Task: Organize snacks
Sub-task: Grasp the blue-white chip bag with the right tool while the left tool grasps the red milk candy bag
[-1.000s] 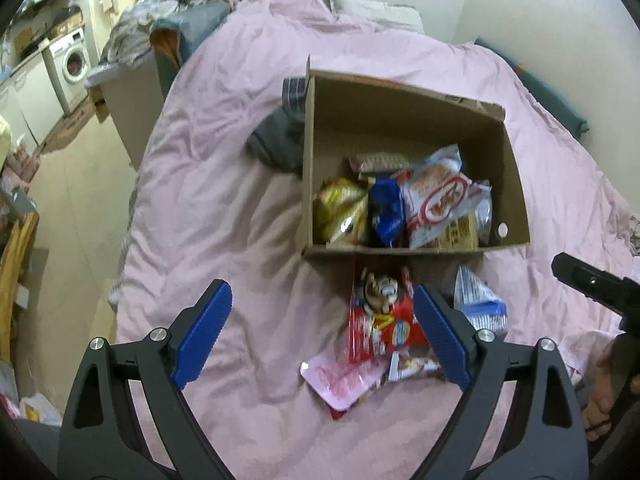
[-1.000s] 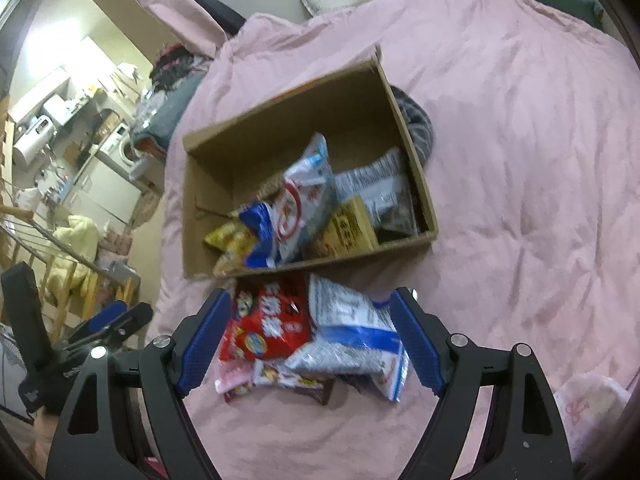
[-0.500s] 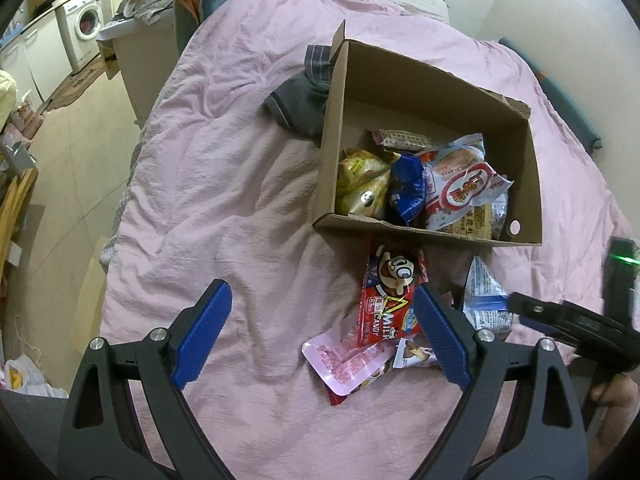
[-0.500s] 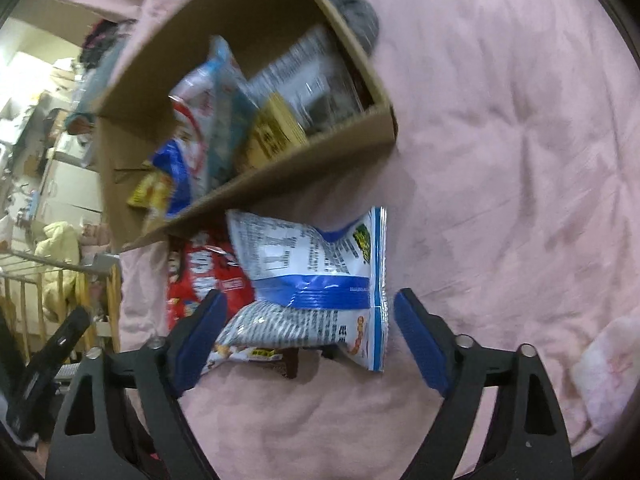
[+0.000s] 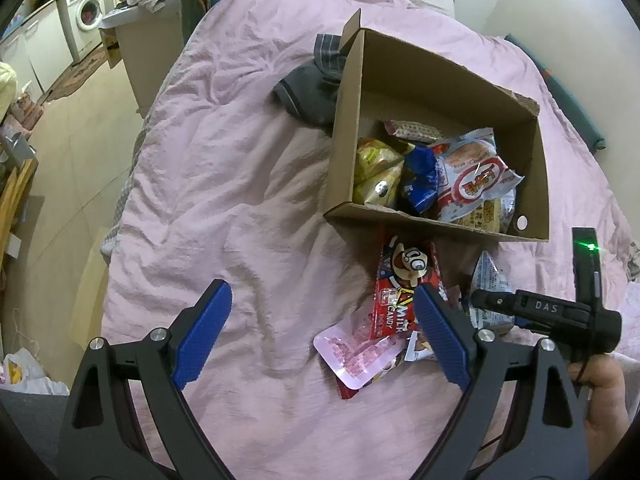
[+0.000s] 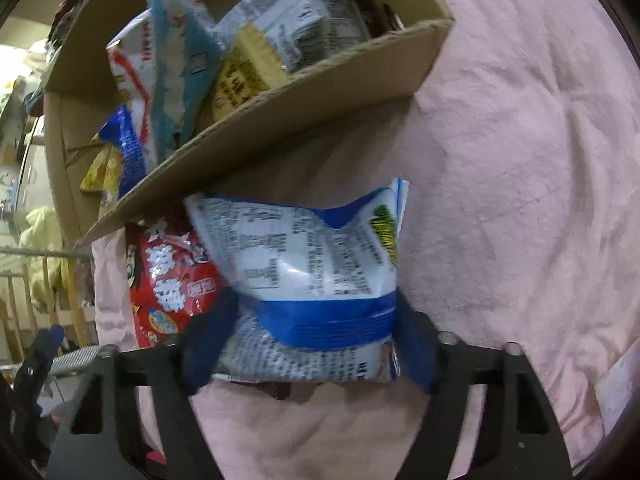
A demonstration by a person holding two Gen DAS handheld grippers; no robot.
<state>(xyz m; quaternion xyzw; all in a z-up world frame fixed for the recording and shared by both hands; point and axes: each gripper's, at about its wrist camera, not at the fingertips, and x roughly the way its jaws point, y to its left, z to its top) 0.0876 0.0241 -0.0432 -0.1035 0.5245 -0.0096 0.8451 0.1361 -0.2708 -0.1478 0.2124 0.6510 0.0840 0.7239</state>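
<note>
1. The step in hand looks like picking up the blue-and-white snack bag (image 6: pixel 320 280), which lies on the pink bed cover (image 6: pixel 520 160) just in front of the cardboard box (image 6: pixel 280 92), against its near wall.
2. The right claw (image 6: pixel 312 344) has just been closing, with the bag between its jaws. The blue pads sit at the bag's two side edges and seem to touch it; I judge the grip not yet firm.
3. Squeeze gently: the bag is puffy and slick, so close until the sides dent, not further.
4. Lift straight up before moving over the box, since the bag partly overlaps the red candy bag (image 6: pixel 172 280) beside it and could drag it.
5. Clear the near wall of the box, then release over a gap among the snacks inside.
6. The left claw (image 5: pixel 320 332) hangs wide open and empty, in front of the box.
</note>
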